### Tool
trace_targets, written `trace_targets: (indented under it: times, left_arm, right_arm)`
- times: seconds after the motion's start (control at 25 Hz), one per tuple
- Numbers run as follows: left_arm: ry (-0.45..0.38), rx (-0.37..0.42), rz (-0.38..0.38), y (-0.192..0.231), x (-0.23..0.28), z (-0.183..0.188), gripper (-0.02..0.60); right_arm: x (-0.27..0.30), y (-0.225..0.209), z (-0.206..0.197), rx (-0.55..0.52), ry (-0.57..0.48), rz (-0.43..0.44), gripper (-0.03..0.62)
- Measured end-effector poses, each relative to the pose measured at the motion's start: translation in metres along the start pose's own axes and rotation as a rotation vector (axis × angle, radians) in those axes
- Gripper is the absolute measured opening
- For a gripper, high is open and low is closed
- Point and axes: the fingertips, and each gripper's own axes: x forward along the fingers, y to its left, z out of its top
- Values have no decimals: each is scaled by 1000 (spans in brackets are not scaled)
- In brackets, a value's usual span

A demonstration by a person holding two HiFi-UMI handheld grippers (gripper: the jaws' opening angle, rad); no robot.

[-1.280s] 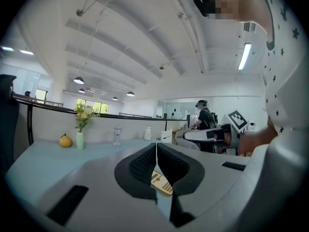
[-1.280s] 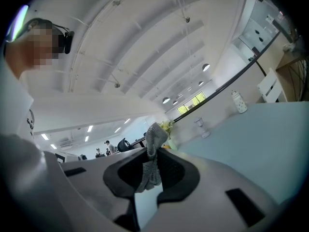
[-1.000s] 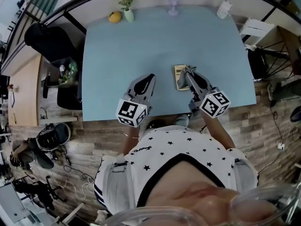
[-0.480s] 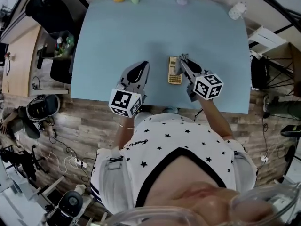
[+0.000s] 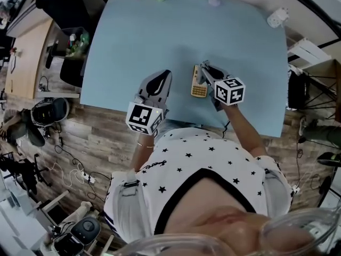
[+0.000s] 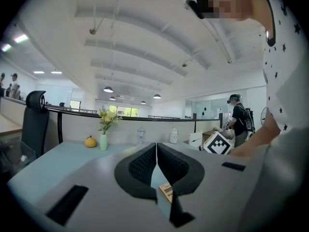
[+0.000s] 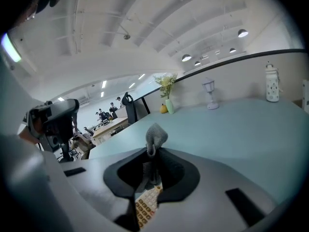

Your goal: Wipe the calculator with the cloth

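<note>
Right gripper (image 5: 203,70) holds the cloth (image 7: 156,135) over the calculator (image 5: 198,81).
Head view: the calculator lies near the front edge of the table (image 5: 133,41), with the left gripper (image 5: 164,76) apart to its left; the cloth is hard to make out here. Left gripper view: jaws pressed together, nothing between them. Right gripper view: jaws pinch the grey cloth, with calculator keys just below.

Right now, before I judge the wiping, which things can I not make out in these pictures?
Keys and display of the calculator: too small in the head view; in the right gripper view the right gripper and cloth cover most of it.
The cloth: only a tuft shows above the shut jaws; the rest is hidden.
Left gripper view: the left gripper hides all but a corner of the calculator.
Whether cloth touches calculator: cannot tell.
</note>
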Motion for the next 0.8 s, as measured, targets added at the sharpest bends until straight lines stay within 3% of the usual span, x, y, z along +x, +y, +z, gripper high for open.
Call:
trace_targets:
  times: [0.36, 0.8]
  left_arm:
    - [14, 17, -7, 40, -9, 5, 31]
    - [28, -6, -21, 64, -9, 0, 31]
  right_arm:
    - [43, -8, -28, -6, 131, -77, 51]
    - [71, -13, -52, 5, 216, -117, 51]
